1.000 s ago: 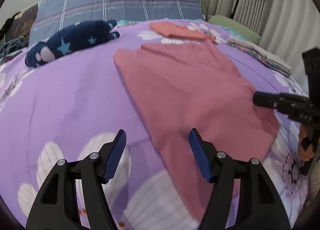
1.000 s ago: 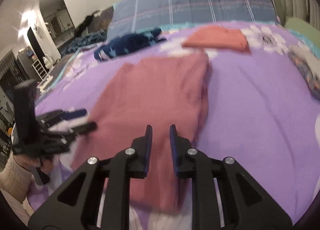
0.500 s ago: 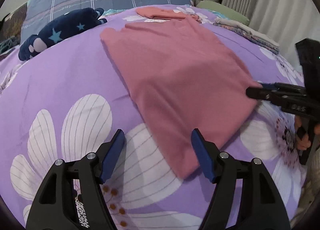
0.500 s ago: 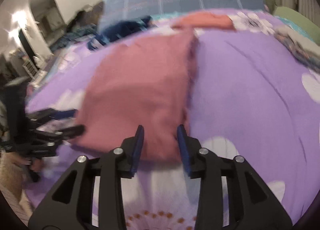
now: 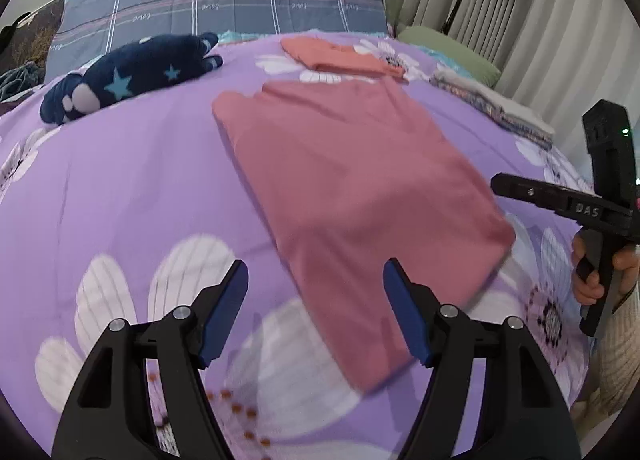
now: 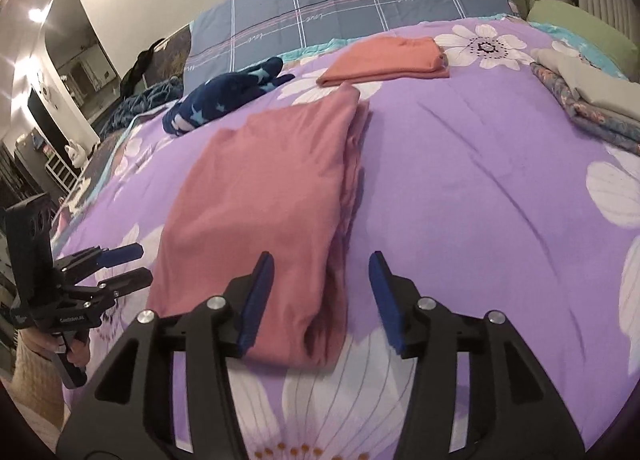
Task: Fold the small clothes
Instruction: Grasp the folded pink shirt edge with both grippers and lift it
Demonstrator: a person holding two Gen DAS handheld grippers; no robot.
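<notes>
A pink garment [image 5: 352, 196] lies folded lengthwise into a long strip on the purple flowered bedspread [image 5: 120, 188]; it also shows in the right wrist view [image 6: 272, 196], with stacked layers along its right edge. My left gripper [image 5: 316, 292] is open and empty, just above the strip's near left corner. My right gripper [image 6: 320, 292] is open and empty, over the strip's near right corner. Each gripper shows in the other's view: the right one [image 5: 560, 200] and the left one [image 6: 120, 268].
A folded orange garment [image 6: 388, 60] lies farther up the bed. A navy star-patterned plush [image 5: 132, 76] lies at the left. A stack of folded clothes [image 6: 588, 100] sits at the right edge. A blue plaid pillow [image 5: 224, 4] is at the head.
My right gripper has opened from nearly shut to wide open and let go of the pink garment. Both grippers have drawn back toward the strip's near end.
</notes>
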